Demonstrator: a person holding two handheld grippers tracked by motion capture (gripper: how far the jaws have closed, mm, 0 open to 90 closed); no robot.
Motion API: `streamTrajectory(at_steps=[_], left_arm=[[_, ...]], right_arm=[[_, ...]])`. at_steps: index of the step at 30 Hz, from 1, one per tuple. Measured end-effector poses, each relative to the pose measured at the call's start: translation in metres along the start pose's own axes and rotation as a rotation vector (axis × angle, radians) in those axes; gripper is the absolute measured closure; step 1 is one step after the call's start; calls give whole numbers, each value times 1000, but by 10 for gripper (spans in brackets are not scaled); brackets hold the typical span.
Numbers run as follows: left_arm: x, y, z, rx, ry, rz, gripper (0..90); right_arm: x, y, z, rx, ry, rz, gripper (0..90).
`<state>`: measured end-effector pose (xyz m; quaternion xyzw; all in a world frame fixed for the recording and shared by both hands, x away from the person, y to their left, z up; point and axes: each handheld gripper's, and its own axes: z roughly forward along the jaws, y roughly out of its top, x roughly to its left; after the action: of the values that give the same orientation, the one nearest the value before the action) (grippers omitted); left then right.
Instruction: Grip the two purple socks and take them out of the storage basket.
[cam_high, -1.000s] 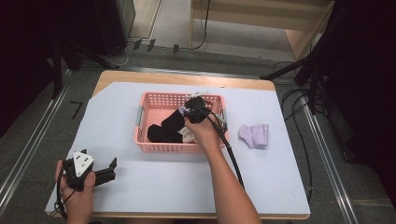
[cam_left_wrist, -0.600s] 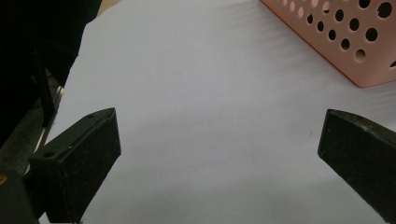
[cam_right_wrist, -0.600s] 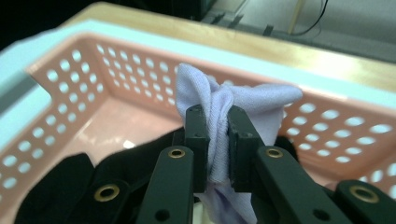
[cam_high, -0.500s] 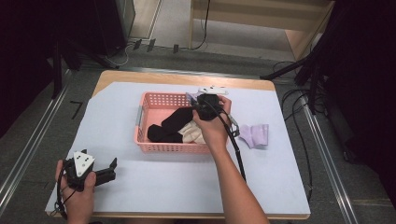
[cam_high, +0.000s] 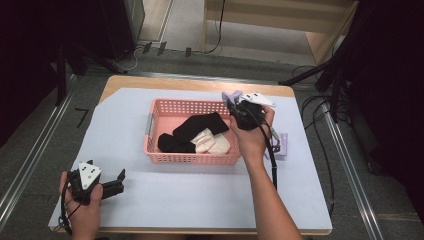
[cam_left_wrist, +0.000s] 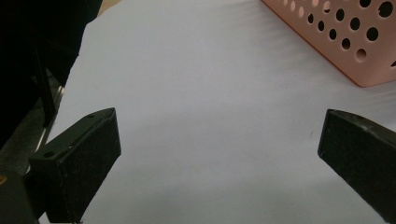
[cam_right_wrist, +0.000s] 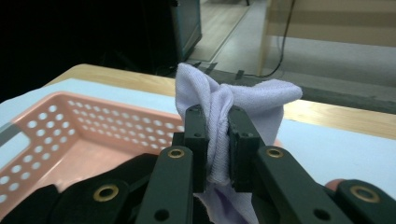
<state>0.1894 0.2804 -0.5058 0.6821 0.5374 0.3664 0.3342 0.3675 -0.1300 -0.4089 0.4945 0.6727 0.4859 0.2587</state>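
Right hand-held gripper (cam_high: 234, 101) holding lavender sock (cam_high: 231, 95) over pink basket (cam_high: 165, 107), 1 lavender sock (cam_high: 282, 145) beside

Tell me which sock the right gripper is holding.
The lavender sock, pinched in the right gripper at the basket's far right corner; the black and cream socks lie inside.

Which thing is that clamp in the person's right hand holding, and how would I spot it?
Find the pink basket mid-table. At its far right corner the right gripper pinches a bunched lilac sock. The socks lying in the basket are black and cream; this one is pale purple.
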Motion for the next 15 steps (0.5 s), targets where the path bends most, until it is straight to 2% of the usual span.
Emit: streamTrajectory(at_steps=[1,2,4,7,9,15], left_arm=[[0,0,0,1,0,3,1],[0,0,0,1,0,3,1],[0,0,0,-4,2,3,1],[0,0,0,-2,4,5,1],[0,0,0,-3,2,3,1],[-1,0,0,-3,4,3,1]], right_arm=[[-10,-2,-6,-18,-18,18,807],[-10,-2,-6,-18,-18,18,807],[-25,-5,-14,-34,-37,39,807],[-34,-8,-19,-37,-55,48,807],[-46,-14,-25,-35,-75,59,807],[-63,-29,-30,-8,-107,68,806]])
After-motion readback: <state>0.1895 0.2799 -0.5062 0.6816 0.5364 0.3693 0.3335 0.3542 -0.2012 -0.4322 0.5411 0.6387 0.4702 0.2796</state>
